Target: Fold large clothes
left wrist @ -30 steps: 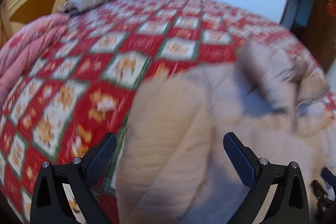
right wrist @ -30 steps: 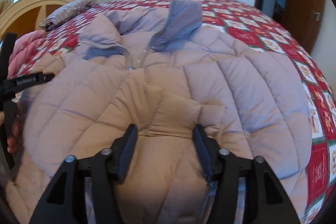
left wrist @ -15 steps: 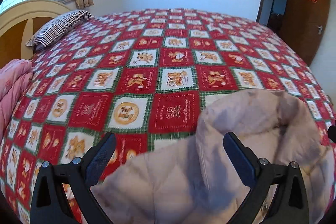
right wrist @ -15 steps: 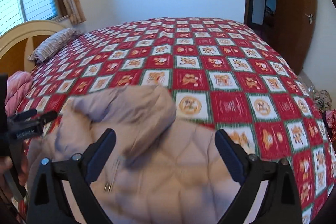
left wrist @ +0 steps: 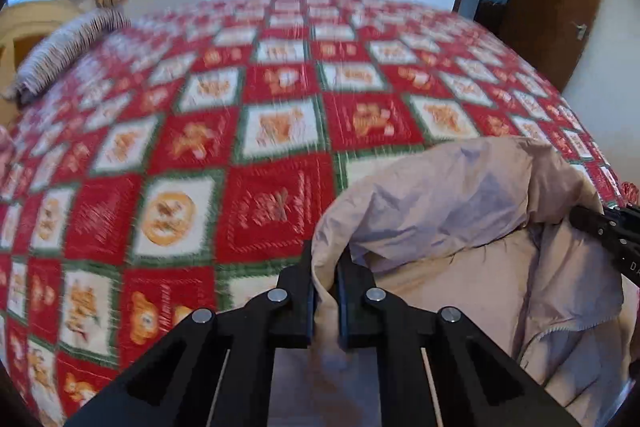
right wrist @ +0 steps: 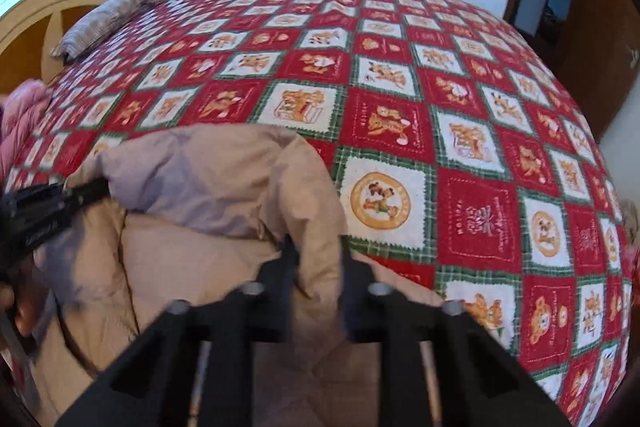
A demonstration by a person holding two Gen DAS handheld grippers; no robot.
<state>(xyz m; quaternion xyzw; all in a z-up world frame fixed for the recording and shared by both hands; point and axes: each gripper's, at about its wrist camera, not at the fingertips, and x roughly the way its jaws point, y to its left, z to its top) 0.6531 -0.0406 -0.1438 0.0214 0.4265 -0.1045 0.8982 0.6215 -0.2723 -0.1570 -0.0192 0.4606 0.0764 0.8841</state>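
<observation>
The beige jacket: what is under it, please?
The beige jacket lies on the red patterned bedcover, which shows around it. The left gripper and right gripper each pinch its edge. Anything else beneath is covered.

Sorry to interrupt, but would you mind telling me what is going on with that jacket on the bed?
A person with a handheld gripper in each hand is folding a beige padded jacket on a bed with a red patchwork quilt. The left gripper and the right gripper are each shut on a fold of the jacket's edge. The jacket is bunched near the camera, not laid flat.
</observation>
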